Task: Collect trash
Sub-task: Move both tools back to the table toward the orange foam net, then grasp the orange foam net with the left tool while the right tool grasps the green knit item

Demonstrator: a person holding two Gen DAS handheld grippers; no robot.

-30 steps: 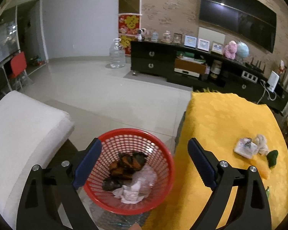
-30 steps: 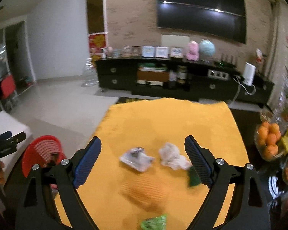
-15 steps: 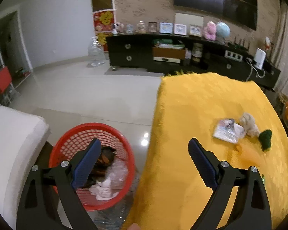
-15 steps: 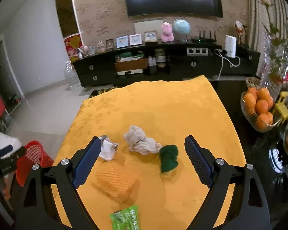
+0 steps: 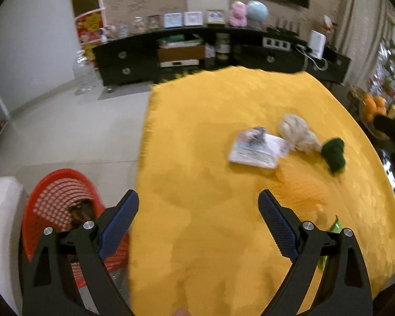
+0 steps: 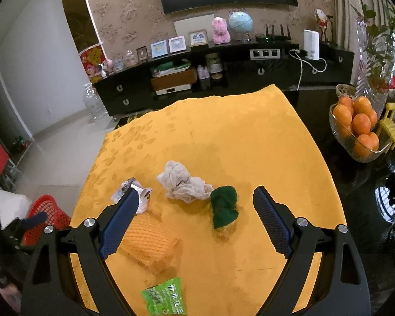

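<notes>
On the yellow tablecloth [image 6: 237,137] lie a crumpled white tissue [image 6: 183,184], a dark green scrubber [image 6: 223,206], a crinkled silver wrapper [image 6: 134,193], an orange foam net [image 6: 151,245] and a green snack packet [image 6: 166,299]. My right gripper [image 6: 196,218] hangs open above them, empty. My left gripper [image 5: 198,221] is open and empty over the cloth's near left part; it sees the wrapper [image 5: 258,148], tissue [image 5: 297,133], scrubber [image 5: 334,152] and net [image 5: 302,187] ahead to the right. The red mesh basket [image 5: 52,192] stands on the floor left of the table, with trash inside.
A white cushioned seat [image 5: 0,226] sits beside the basket. A glass bowl of oranges [image 6: 358,129] and a vase stand on the dark table at the right. A black TV cabinet [image 6: 223,73] runs along the far wall, a water jug [image 6: 93,102] on the tiled floor.
My left gripper has swung right from over the basket to over the tablecloth. The right gripper has moved nearer and higher over the trash. Both stayed open.
</notes>
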